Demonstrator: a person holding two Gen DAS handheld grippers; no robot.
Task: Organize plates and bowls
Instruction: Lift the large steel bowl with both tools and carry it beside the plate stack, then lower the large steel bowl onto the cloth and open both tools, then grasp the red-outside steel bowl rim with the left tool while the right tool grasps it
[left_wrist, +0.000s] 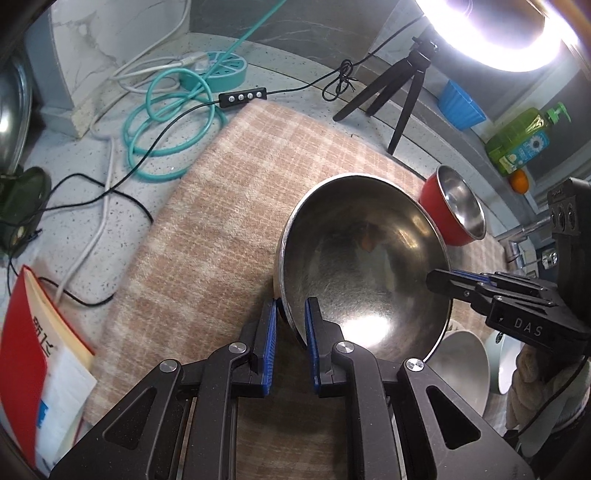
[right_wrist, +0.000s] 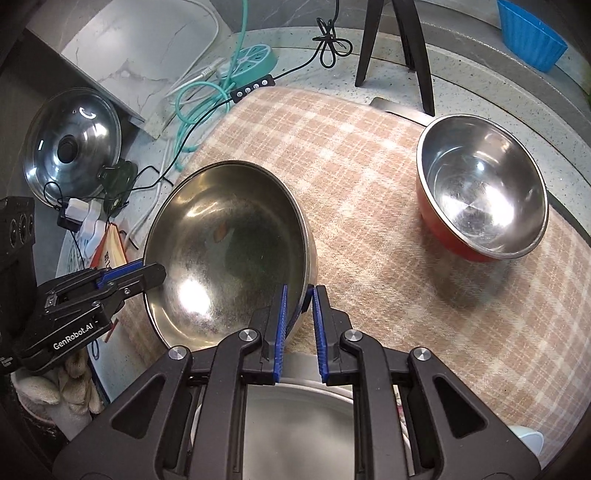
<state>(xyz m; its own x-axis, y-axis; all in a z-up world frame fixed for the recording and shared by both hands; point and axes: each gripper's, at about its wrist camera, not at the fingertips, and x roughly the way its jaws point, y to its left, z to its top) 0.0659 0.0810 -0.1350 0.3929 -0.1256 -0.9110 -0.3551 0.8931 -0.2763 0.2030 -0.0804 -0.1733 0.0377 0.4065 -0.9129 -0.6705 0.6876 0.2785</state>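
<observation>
Left hand-held gripper (left_wrist: 290, 317): closed down on the near rim of the large steel bowl (left_wrist: 364, 258), one blue pad inside the wall and one outside; narrow gap, filled by the rim.
Right hand-held gripper (right_wrist: 297, 304): clamped likewise on the opposite rim of the same bowl (right_wrist: 229, 251), pads either side of the thin wall.
Why two grips: wide, shallow, slick metal; a pinch on one edge alone would likely let it swing, so opposite rims judged to keep it steady.
Large steel bowl, place: directly ahead of both sets of fingers, tilted, seemingly lifted off the checked cloth (right_wrist: 388, 266) rather than resting flat; contact underneath not certain.
Red bowl (right_wrist: 484, 188): upright on the cloth, ahead and to the right of the right hand-held gripper, well apart from the held bowl; steel lining, nothing inside.
White bowls (left_wrist: 465, 365): below and right of the left hand-held gripper, at the cloth's near edge, partly hidden under the steel bowl; probably the stack being built.
Pale dish (right_wrist: 295, 424): right under the right hand-held gripper's fingers, mostly covered.
Step in hand, as a guess: carrying the large bowl toward a nesting spot.
Risk: rim slipping between smooth pads if the tilt grows.
Worktop (left_wrist: 66, 162): speckled, with cables and a red book (left_wrist: 33, 362) left of the left hand-held gripper, off the cloth.
</observation>
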